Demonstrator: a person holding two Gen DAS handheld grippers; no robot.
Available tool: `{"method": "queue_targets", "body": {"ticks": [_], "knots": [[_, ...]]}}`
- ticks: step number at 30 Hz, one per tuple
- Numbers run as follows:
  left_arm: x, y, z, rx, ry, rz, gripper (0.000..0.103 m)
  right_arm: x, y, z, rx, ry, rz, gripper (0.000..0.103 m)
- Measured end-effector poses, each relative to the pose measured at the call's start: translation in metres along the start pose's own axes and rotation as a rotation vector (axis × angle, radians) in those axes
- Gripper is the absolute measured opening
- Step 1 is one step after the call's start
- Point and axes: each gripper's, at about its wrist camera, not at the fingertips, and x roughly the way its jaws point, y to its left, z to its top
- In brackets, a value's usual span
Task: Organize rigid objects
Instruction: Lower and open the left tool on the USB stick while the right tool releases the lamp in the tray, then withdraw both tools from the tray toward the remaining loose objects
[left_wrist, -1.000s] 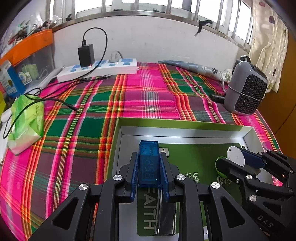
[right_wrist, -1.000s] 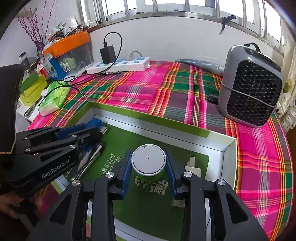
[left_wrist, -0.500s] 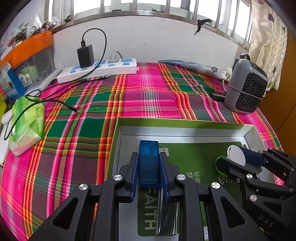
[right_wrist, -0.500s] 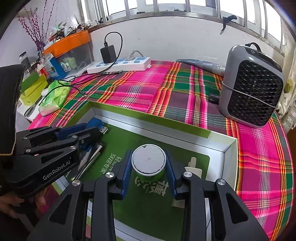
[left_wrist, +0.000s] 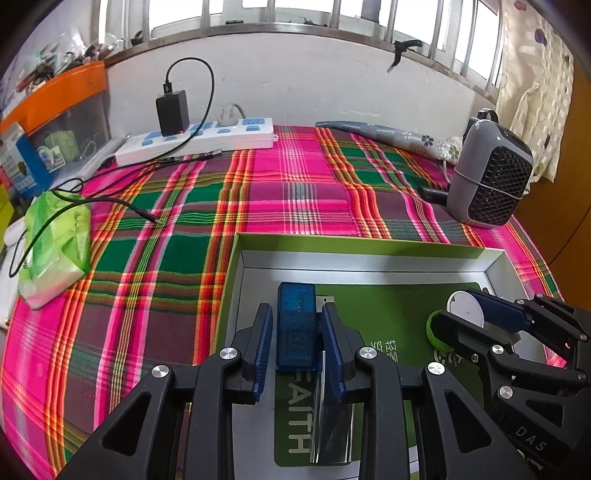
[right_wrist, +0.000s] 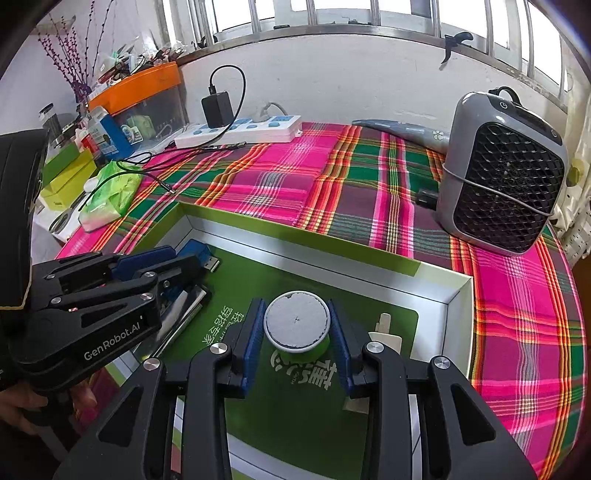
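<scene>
step: we set things down in the box (left_wrist: 369, 245) | left tool (left_wrist: 297, 332): jaws opening, pads clear of blue USB meter (left_wrist: 296, 325), which lies at the box's left | right tool (right_wrist: 296, 334): clamped on green tub (right_wrist: 297, 326), mid-box | advice: we lift left straight out, no nudging

**Readable lettering inside the green box**

"FAITH" stands in white on the green box floor (left_wrist: 399, 321), just behind the blue USB tester (left_wrist: 296, 325). "GenRobot.AI" is printed on the left gripper (right_wrist: 177, 264) body; "DAS" on the right gripper (left_wrist: 476, 314) body. Chinese characters on the floor beside the white-capped cylinder (right_wrist: 297, 325) cannot be read.
</scene>
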Motion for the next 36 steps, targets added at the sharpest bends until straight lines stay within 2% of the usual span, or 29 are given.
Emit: {"method": "queue_targets", "body": {"ticks": [5,8,16,36], "knots": [[-0.004,0.000,-0.002,0.003,-0.008,0.002,0.027,-0.003,0.000,0.000,0.003,-0.008,0.000,0.036],[-0.010,-0.001,-0.004,0.008,-0.017,0.007,0.028,-0.007,0.000,-0.001,0.006,-0.017,-0.001,0.041],[-0.031,-0.001,-0.012,0.008,-0.048,0.009,0.031,-0.022,0.003,-0.006,0.008,-0.040,-0.009,0.041],[-0.086,0.001,-0.039,-0.003,-0.103,-0.003,0.031,-0.066,0.009,-0.033,0.033,-0.084,-0.020,0.041]]}}
